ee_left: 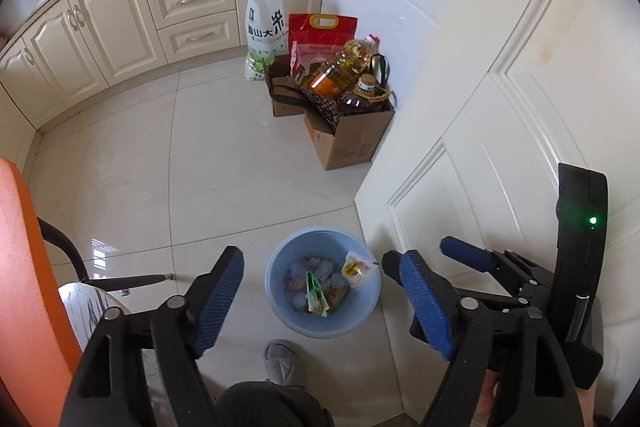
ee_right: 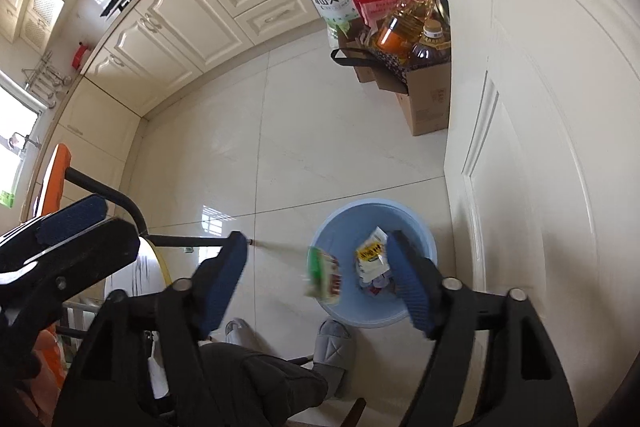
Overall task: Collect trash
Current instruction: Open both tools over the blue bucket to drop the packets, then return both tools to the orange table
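Observation:
A light blue trash bin (ee_left: 276, 291) stands on the tile floor by the white door, with several wrappers inside; it also shows in the right wrist view (ee_right: 340, 227). A green and red packet (ee_left: 316, 293) and a white and yellow packet (ee_left: 354, 269) are in mid-air over the bin; in the right wrist view the green packet (ee_right: 322, 277) is blurred and the white packet (ee_right: 372, 255) hangs beside it. My left gripper (ee_left: 322, 301) is open and empty above the bin. My right gripper (ee_right: 316, 281) is open, well above the bin.
A cardboard box (ee_left: 344, 135) with oil bottles (ee_left: 340, 73) and rice bags (ee_left: 266, 27) stands against the wall by the door (ee_left: 500, 147). Cream cabinets (ee_left: 112, 23) run along the left. A chair with an orange back (ee_left: 24, 267) is at left. My grey slipper (ee_left: 282, 363) is below the bin.

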